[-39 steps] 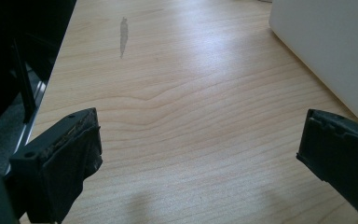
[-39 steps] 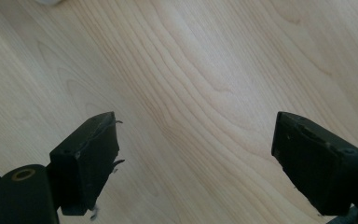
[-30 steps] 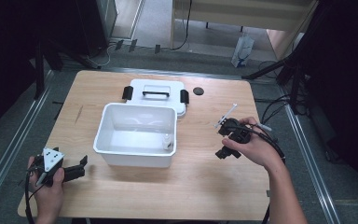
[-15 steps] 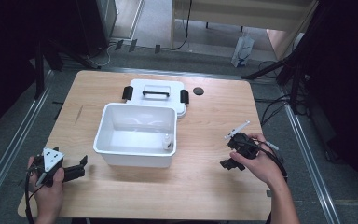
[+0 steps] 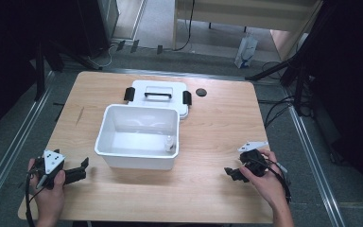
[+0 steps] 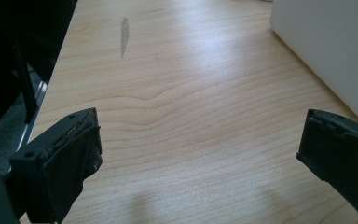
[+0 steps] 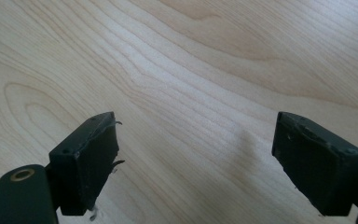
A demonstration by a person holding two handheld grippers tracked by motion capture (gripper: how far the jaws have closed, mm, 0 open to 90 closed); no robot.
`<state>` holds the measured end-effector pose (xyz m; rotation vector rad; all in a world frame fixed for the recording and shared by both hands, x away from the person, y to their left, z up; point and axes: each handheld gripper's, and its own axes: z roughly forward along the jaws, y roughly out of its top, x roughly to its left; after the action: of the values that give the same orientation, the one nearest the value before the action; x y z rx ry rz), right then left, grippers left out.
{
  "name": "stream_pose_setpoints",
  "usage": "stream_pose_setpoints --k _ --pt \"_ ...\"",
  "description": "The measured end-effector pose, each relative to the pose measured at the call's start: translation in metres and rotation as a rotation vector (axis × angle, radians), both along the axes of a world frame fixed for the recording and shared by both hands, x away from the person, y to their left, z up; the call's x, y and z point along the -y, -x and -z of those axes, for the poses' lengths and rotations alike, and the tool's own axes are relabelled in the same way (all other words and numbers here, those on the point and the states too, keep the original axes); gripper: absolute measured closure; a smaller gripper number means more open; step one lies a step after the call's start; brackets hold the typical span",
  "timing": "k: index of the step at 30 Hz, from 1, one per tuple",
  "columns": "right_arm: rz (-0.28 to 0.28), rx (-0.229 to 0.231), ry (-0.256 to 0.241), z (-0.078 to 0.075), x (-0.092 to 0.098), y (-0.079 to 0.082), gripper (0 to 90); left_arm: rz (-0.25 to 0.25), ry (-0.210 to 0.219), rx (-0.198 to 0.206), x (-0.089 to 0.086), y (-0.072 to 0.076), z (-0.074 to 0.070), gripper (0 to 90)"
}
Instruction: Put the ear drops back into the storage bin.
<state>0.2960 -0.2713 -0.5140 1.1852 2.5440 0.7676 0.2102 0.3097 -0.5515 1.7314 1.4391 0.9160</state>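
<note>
Gaping wide with nothing between them, the jaws of the left gripper frame bare pale wood, and the side wall of the white plastic bin shows just past the jaw at the right of the left gripper view. The right gripper is likewise spread apart and empty, its two black, blocky jaws standing over wavy wood grain. In the high view, the left gripper sits near the front left corner of the table, held by one hand, its jaws aimed toward the bin's front left corner but apart from it; a grey three-cornered plate tops it. The right gripper lies near the front right edge in the other hand, jaws pointing left toward the bin, well apart from it. There is one bin, rectangular with rounded corners and smooth glossy walls, standing at the middle of the table; one small pale object rests inside near its right wall, too small to identify. One flat white lid with a dark handle and two black side clips lies touching the bin's far side. One small dark round disc sits on the table just right of the lid.
</note>
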Motion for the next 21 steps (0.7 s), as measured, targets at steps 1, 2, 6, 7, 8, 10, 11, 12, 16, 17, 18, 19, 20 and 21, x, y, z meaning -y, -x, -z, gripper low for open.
stream_pose_setpoints --k 1,2,6,7,8,10,11,12,16,17,18,19,20,21 --pt "0.003 0.010 -0.013 0.002 0.002 0.001 14.1 0.000 0.001 0.000 0.000 0.000 0.000 0.0" --pt "0.009 0.021 -0.028 0.005 0.004 0.003 13.7 -0.001 0.002 0.001 0.000 0.000 0.000 0.0" --pt "0.047 0.066 -0.132 0.014 0.016 0.012 13.1 -0.001 0.001 0.001 0.000 0.000 0.000 0.0" --pt "0.055 0.076 -0.177 0.016 0.020 0.015 13.1 -0.001 0.001 0.000 0.000 0.000 0.000 0.0" --pt "0.057 0.090 -0.202 0.017 0.023 0.017 13.1 -0.001 0.001 0.000 0.000 0.000 0.000 0.0" --pt "0.092 0.130 -0.255 0.022 0.030 0.022 13.1 -0.001 0.001 0.001 0.000 0.000 0.000 0.0" --pt "0.126 0.163 -0.274 0.024 0.035 0.026 13.1 0.000 0.001 0.001 0.000 0.000 0.000 0.0" --pt "0.145 0.188 -0.301 0.026 0.039 0.029 13.2 -0.001 0.001 0.000 0.000 0.000 0.000 0.0" --pt "0.166 0.221 -0.370 0.032 0.048 0.035 16.2 -0.003 0.002 -0.001 0.000 0.000 0.000 0.0" --pt "0.166 0.233 -0.377 0.032 0.048 0.037 18.9 -0.004 0.004 0.000 0.000 0.000 0.000 0.0" --pt "0.165 0.240 -0.378 0.032 0.047 0.038 20.1 -0.004 0.006 -0.001 0.000 0.000 0.000 0.0" --pt "0.175 0.255 -0.367 0.033 0.046 0.039 20.8 -0.005 0.009 -0.001 -0.001 -0.001 0.000 0.0" --pt "0.175 0.261 -0.373 0.033 0.046 0.040 22.5 -0.004 0.011 -0.002 -0.001 0.000 0.000 0.0" --pt "0.175 0.255 -0.386 0.033 0.046 0.039 22.6 -0.004 0.013 -0.004 -0.001 0.000 0.000 0.0"
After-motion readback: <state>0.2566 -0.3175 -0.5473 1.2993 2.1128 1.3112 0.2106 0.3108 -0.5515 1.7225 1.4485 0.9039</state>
